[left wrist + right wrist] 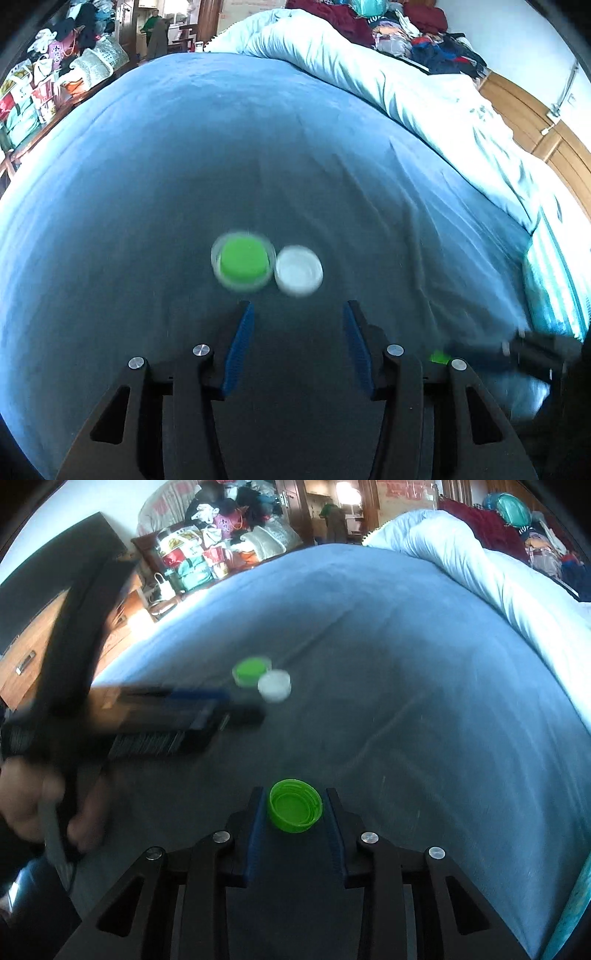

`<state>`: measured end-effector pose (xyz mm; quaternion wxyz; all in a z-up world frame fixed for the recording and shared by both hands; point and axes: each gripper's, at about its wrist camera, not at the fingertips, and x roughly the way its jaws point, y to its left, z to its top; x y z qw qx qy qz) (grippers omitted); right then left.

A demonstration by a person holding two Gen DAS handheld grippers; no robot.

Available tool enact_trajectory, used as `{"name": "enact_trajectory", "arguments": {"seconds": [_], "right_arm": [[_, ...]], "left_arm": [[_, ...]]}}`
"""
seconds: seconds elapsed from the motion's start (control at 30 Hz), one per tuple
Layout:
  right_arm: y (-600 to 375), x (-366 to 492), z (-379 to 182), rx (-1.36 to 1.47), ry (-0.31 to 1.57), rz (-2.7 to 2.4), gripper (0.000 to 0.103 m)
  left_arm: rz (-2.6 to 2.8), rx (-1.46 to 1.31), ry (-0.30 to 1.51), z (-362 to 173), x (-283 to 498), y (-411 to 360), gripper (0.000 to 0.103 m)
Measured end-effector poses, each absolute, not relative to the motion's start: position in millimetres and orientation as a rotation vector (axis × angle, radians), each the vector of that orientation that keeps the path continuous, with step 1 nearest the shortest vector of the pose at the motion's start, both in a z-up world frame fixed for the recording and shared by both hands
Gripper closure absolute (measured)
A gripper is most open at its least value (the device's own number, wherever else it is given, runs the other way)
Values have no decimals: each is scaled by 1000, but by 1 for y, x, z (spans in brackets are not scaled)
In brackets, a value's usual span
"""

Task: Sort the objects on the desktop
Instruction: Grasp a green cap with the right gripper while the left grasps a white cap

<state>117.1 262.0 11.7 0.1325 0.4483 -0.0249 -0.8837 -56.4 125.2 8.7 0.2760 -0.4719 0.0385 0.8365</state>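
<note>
I am holding the green cap (294, 805), open side up, gripped between the fingers of the right tool (295, 808). The left tool (297, 314) is standing open and empty. Its targets, the green lid in a clear dish (243, 261) touching the white cap (298, 270), are lying on the bed (184, 147) just ahead of it, slightly left; the left tool is nearer.
</note>
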Motion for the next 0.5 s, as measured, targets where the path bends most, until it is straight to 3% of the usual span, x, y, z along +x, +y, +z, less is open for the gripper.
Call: {"name": "enact_trajectory", "arguments": {"seconds": [0.33, 0.4, 0.5], "right_arm": [[273, 111, -1, 1280, -144, -2589, 69], [273, 109, 0, 1279, -147, -2592, 69], [274, 108, 1, 1280, -153, -2595, 69]], "left_arm": [[2257, -1242, 211, -2, -66, 142, 69], [2262, -1240, 226, -1, -63, 144, 79], [2268, -1242, 220, -1, -63, 142, 79]]}}
